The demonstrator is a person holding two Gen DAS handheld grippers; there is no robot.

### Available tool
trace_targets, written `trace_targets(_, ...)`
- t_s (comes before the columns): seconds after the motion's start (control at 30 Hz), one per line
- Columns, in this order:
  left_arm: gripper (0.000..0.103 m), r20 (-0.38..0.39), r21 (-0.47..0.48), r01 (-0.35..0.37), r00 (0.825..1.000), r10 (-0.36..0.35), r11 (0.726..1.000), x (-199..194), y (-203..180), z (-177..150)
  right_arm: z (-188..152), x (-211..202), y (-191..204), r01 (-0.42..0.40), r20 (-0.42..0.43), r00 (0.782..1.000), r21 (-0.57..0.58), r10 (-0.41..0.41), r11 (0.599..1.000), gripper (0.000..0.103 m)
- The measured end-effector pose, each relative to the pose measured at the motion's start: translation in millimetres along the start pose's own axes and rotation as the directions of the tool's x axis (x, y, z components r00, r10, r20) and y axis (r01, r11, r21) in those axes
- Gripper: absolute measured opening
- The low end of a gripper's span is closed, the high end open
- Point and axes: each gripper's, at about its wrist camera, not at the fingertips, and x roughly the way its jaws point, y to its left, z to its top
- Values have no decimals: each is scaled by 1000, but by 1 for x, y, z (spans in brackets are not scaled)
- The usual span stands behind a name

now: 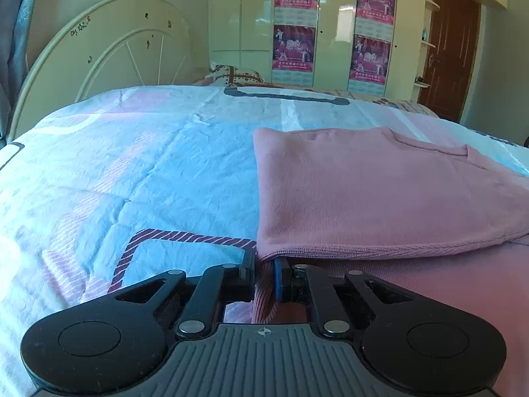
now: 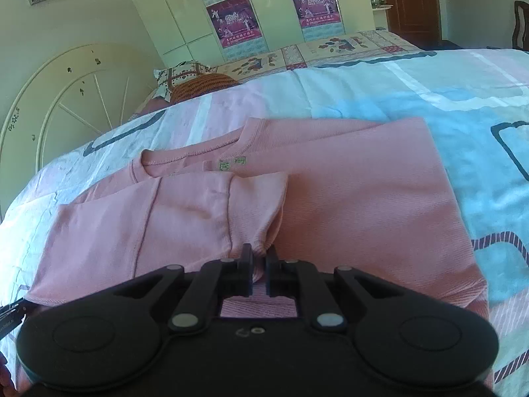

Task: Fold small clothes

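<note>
A pink knit top (image 1: 380, 192) lies on the bed, partly folded, its neckline (image 2: 195, 158) toward the headboard. My left gripper (image 1: 264, 264) is shut on the top's near left corner, at the hem. My right gripper (image 2: 259, 258) is shut on the cuff of the pink sleeve (image 2: 185, 218), which lies folded across the top's body. Small green labels (image 2: 231, 163) show inside the neck.
The bed has a quilt (image 1: 148, 172) in blue, pink and white. A cream round headboard (image 1: 109, 53) stands behind it. Pillows (image 2: 185, 79) lie at the far side. Wardrobes with posters (image 1: 294, 23) and a brown door (image 1: 453, 49) lie beyond.
</note>
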Motion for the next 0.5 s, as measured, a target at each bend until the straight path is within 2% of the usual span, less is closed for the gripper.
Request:
trace_targets(0.33,10,-8,14,5,1000,-5,1000,1,-1,1,-2,-5,3,2,9,1000,3,-2,1000,7)
trace_targets(0.4,10,-20,50,12,1000,-11,999,1,-3,3,-4,1,-1,26,-16,1000,4,-26,1000,9)
trace_targets(0.43,15,-31,79,15,999,-13,997,0,-4,4,-5,4,-5,34,-38,999,14,-34,999,7)
trace_targets(0.47,31,-43,107,11,999,-6,994,-2,-4,6,-5,0,-7,37,-25,999,25,-37,999,14)
trace_targets(0.5,43,-40,114,-15,999,20,993,-11,-1,9,-3,-8,-5,80,5,997,17,-81,997,29)
